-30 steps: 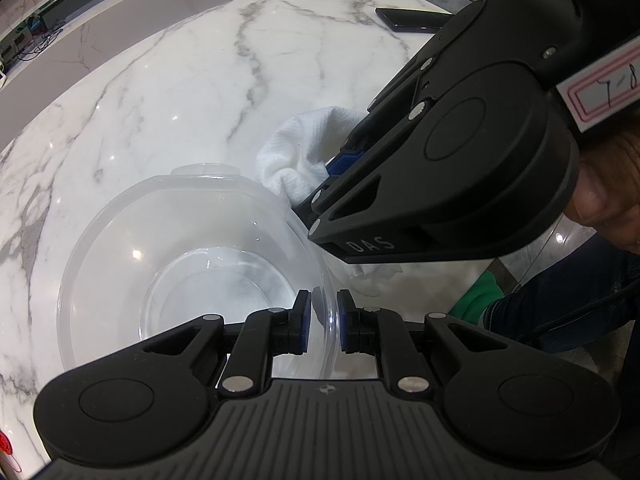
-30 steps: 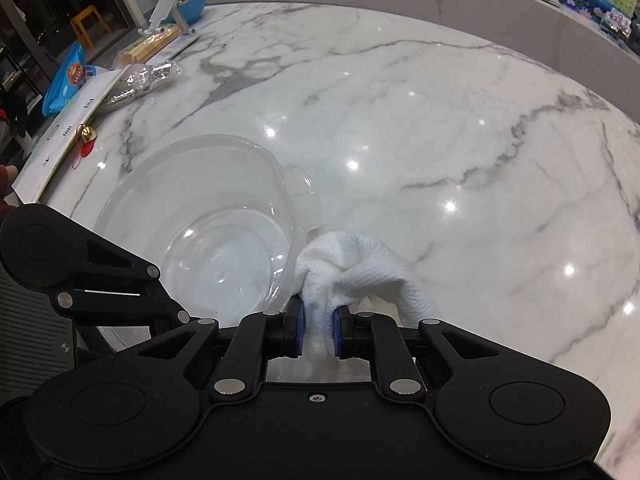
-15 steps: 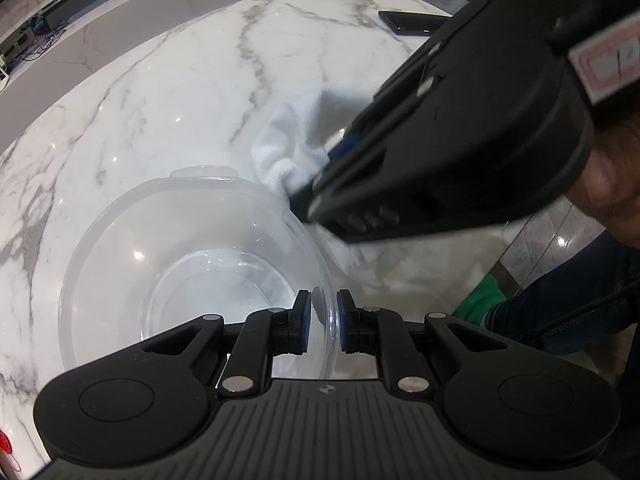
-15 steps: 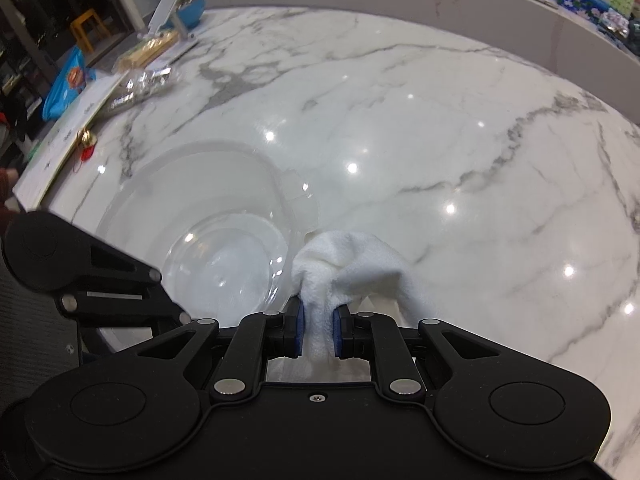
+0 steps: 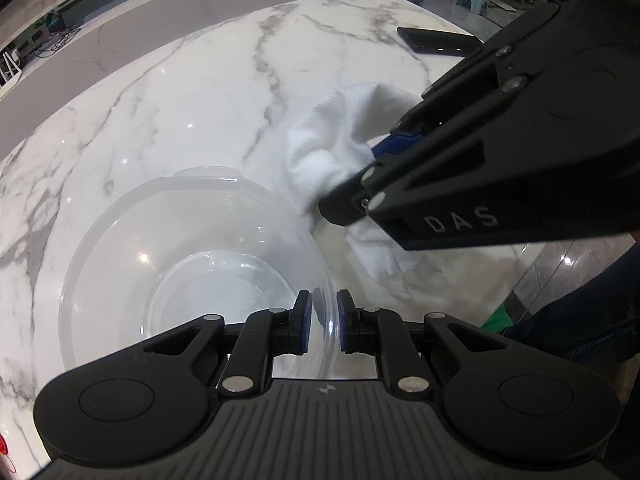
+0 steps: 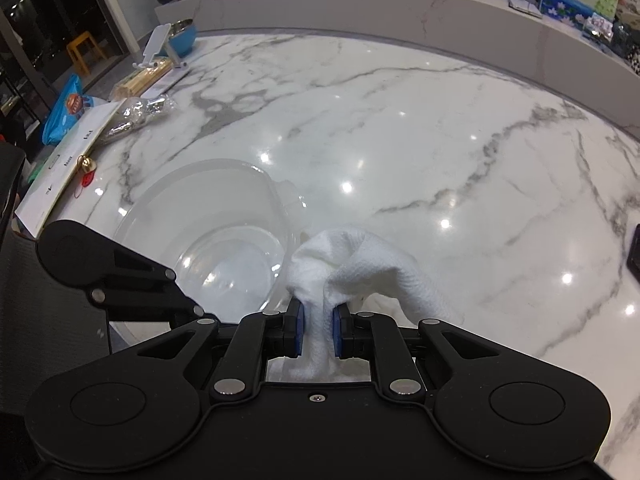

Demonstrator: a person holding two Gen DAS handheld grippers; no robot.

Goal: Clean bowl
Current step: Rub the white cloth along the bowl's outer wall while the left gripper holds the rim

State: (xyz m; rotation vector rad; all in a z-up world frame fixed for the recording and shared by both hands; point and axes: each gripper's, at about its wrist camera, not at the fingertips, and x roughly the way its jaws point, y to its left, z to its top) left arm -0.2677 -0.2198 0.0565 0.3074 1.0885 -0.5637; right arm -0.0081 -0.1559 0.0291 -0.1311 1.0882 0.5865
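Note:
A clear plastic bowl (image 5: 180, 248) stands on the white marble table (image 5: 180, 112). My left gripper (image 5: 323, 326) is shut on the bowl's near rim, one blue pad inside the wall and one outside. A crumpled white cloth (image 6: 352, 256) is pinched between the blue pads of my right gripper (image 6: 317, 330). The cloth hangs just right of the bowl (image 6: 208, 232), above the table. In the left wrist view the right gripper (image 5: 384, 160) reaches in from the right with the white cloth (image 5: 336, 140) bunched at its tip, beside the bowl's far right rim.
A black phone (image 5: 438, 42) lies near the table's far right edge. On the table's left side sit a white board (image 6: 68, 160), a foil packet (image 6: 136, 118), a blue bag (image 6: 66, 110) and a blue bowl (image 6: 182, 34). A raised marble ledge (image 6: 400, 4) runs behind.
The right gripper with the cloth has risen a little and drawn slightly away from the bowl's rim. The left gripper keeps its hold on the bowl.

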